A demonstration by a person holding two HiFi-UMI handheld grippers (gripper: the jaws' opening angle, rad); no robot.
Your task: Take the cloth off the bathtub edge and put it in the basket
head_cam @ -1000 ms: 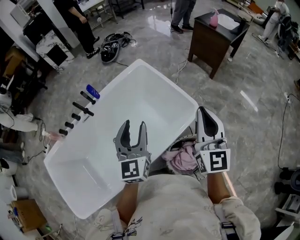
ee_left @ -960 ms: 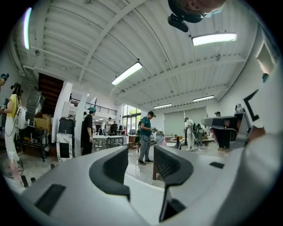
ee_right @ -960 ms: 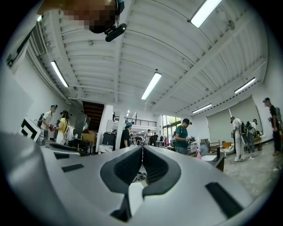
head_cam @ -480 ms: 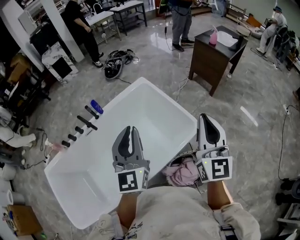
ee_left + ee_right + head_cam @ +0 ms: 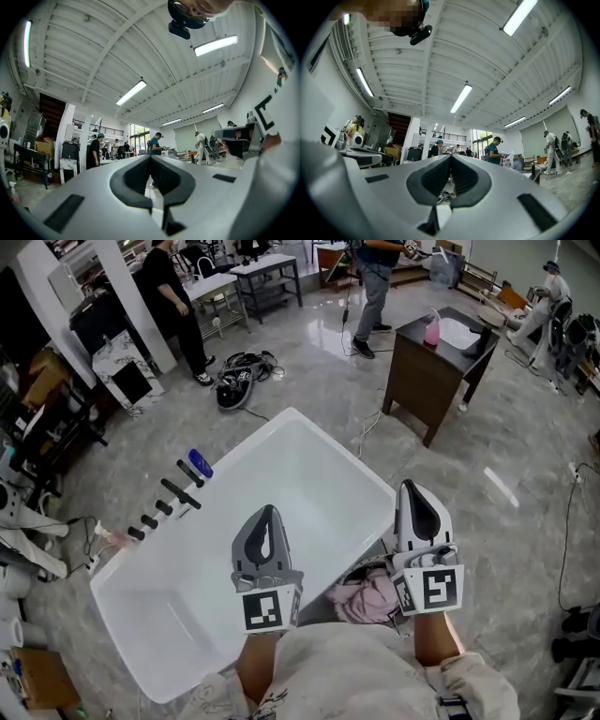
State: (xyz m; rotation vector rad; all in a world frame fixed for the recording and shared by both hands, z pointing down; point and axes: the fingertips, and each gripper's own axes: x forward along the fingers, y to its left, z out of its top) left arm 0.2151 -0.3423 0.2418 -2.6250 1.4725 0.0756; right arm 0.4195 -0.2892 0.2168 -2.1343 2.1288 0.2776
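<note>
The left gripper [image 5: 266, 514] has just closed its jaws on nothing, and the right gripper [image 5: 413, 488] holds its jaws pressed together, empty, with the pink cloth [image 5: 367, 589] below and behind them.

The left tool [image 5: 268, 514] and right tool [image 5: 411, 488] are grey plastic, black-lined inside, each carrying a white cube [image 5: 263, 608] with black square markers. The person wears a cream top [image 5: 347, 667].

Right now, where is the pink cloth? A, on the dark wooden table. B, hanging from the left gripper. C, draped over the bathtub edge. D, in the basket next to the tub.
D: the pink cloth lies bunched in the basket beside the bathtub, while the left gripper and right gripper are both shut with nothing in them.
</note>
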